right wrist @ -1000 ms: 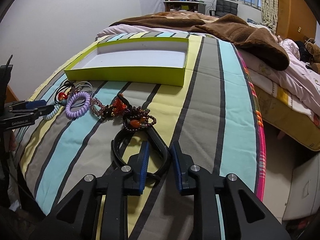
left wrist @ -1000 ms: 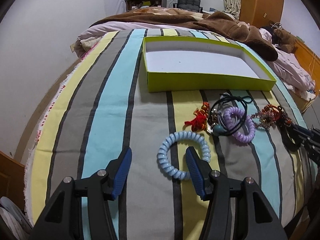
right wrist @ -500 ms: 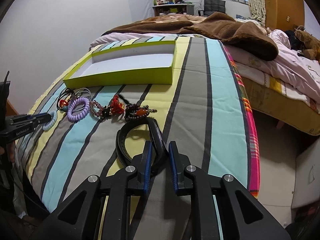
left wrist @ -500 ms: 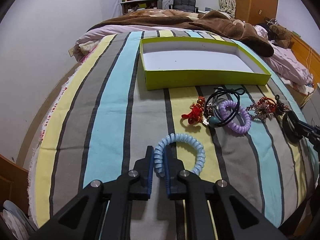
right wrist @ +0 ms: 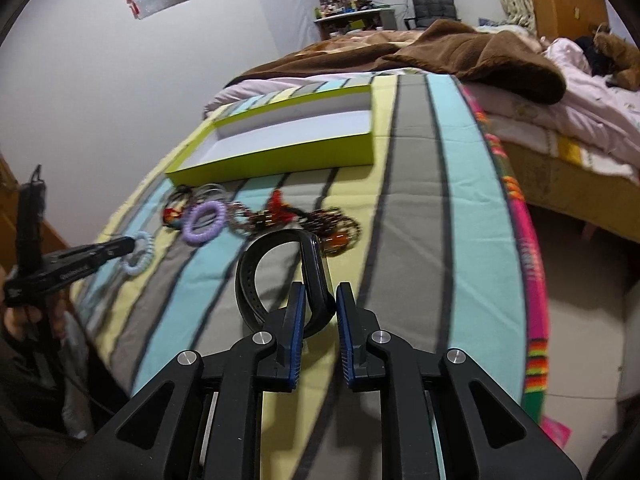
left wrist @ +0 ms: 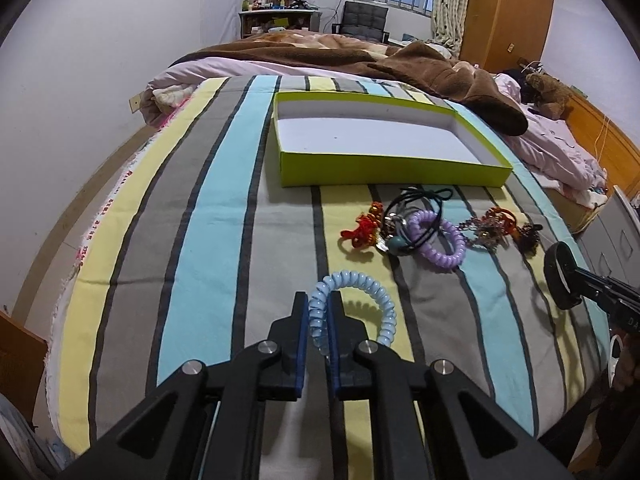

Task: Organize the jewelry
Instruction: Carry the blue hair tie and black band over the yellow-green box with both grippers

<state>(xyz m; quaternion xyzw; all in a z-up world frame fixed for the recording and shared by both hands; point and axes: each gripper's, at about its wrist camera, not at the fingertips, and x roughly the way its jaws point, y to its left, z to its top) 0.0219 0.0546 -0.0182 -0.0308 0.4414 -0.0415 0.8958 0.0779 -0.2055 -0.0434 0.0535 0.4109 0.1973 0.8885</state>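
We see a matt woven striped bedsheet [left wrist: 208, 216], a smooth lime cardboard box [left wrist: 392, 168], a glossy plastic coil bracelet [left wrist: 352, 292] beside it, and a smooth rubbery black band [right wrist: 280, 272].

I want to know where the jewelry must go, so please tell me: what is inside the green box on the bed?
The green box shows only a bare white floor; no jewelry lies in it. Its near wall hides a narrow strip of the floor behind it in both views.

Striped bedspread [left wrist: 208, 216] under green tray [left wrist: 384, 168], bracelets [left wrist: 440, 236], brown blanket [left wrist: 360, 56]
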